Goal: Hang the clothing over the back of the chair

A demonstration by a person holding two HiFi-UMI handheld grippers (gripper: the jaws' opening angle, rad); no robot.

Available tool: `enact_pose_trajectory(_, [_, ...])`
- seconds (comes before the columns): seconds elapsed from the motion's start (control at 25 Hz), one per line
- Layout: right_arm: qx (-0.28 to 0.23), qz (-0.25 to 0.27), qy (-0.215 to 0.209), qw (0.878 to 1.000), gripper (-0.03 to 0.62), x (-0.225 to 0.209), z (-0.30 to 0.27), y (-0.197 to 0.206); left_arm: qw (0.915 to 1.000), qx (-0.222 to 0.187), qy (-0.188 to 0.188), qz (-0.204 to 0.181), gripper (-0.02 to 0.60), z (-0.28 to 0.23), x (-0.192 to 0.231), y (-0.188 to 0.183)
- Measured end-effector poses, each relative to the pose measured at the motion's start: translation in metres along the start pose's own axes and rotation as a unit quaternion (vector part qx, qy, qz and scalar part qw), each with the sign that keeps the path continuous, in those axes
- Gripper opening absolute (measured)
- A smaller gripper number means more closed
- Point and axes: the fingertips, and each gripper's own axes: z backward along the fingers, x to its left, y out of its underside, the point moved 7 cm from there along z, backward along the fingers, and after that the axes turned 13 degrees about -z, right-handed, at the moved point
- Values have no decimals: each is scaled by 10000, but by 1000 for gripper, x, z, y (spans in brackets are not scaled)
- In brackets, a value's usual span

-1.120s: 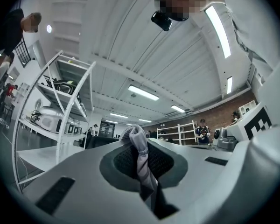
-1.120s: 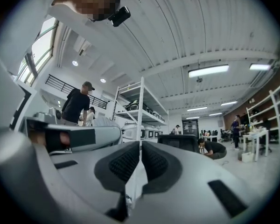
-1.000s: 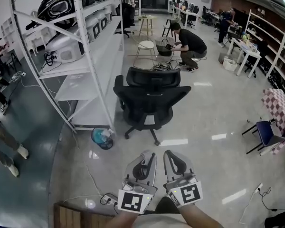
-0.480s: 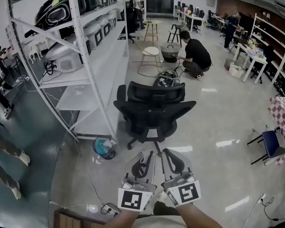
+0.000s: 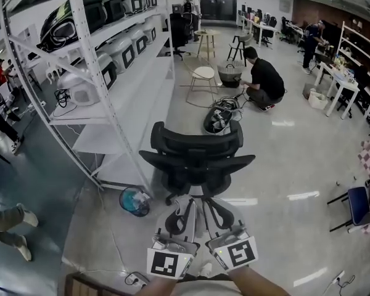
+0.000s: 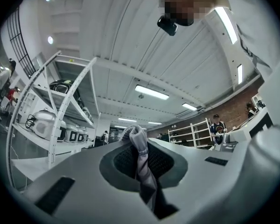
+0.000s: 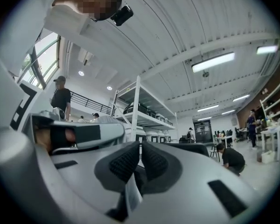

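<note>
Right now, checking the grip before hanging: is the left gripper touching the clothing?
Touching. The left gripper view shows the left gripper shut, with a fold of the grey clothing pinched between its pads.

Lab/workshop: white shelving racks (image 5: pixel 135 103) w/ machines (image 5: pixel 120 51), workbenches (image 5: pixel 336 76), stools (image 5: pixel 203 73), polished floor (image 5: pixel 283 159).

Two claws (image 5: pixel 186 206) (image 5: pixel 212 205), one garment (image 6: pixel 141 158), one chair (image 5: pixel 197 158) ahead.
</note>
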Motion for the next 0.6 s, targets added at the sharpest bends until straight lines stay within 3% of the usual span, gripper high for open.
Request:
enact_pose_trajectory(0.2, [-56,-50,-116,9999,15,-21,-10,-5,9999,-87,-37,-45,23,-33,2,-3])
enact_pose_trajectory(0.6, [-70,88,198,9997,15,-56,-60,-9,9996,-247,123,-30,23,-92,40,9])
